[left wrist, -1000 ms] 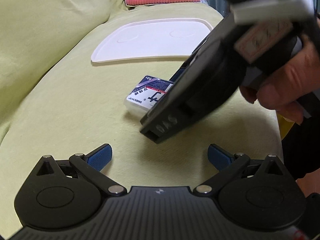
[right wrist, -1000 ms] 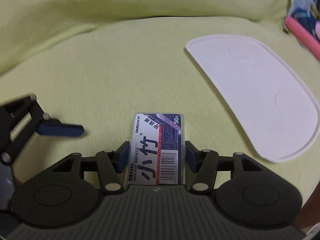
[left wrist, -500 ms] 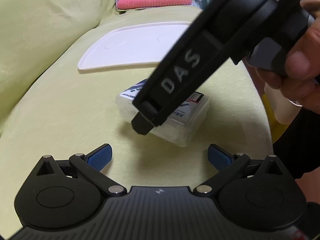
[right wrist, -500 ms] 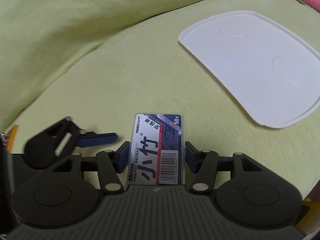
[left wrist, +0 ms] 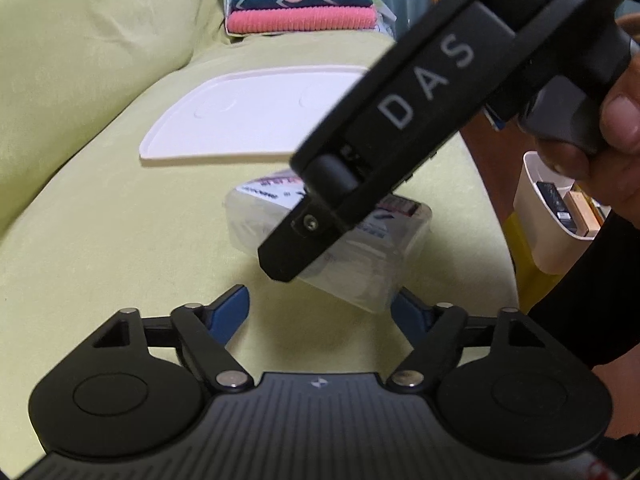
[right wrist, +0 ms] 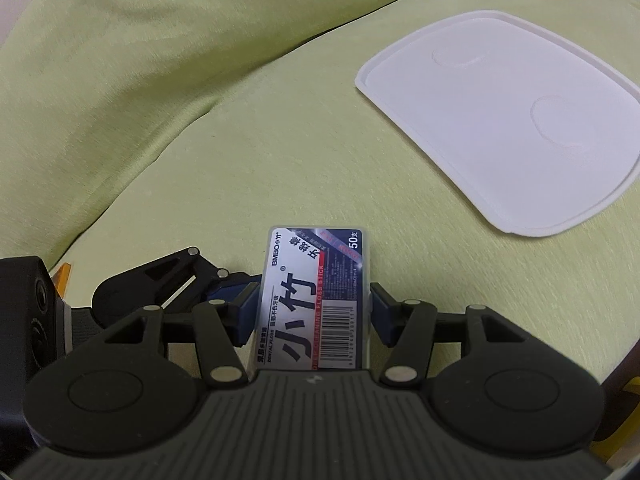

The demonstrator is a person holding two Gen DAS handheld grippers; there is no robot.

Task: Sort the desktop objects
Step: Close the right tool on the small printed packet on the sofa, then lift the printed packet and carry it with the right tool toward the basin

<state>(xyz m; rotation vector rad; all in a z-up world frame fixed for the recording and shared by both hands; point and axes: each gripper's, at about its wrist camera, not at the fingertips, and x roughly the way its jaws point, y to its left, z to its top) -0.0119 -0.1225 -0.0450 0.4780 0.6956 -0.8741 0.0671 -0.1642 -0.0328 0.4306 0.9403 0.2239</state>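
— What does the floss box point(right wrist: 316, 300) look like?
— Clear plastic, with a blue, white and red label.
— Where is it?
— Over the green cushion point(right wrist: 248, 160), near the white tray point(right wrist: 500, 132). The right hand-held gripper point(right wrist: 312, 308) squeezes its sides. The left hand-held gripper point(left wrist: 320, 312) is wide open, holding nothing.

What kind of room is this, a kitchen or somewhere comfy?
Probably a living room or bedroom at home. The soft green cushion looks like a sofa or bed, folded cloths are stacked at its far end, and a white tray lies on it. The right gripper holds a floss box.
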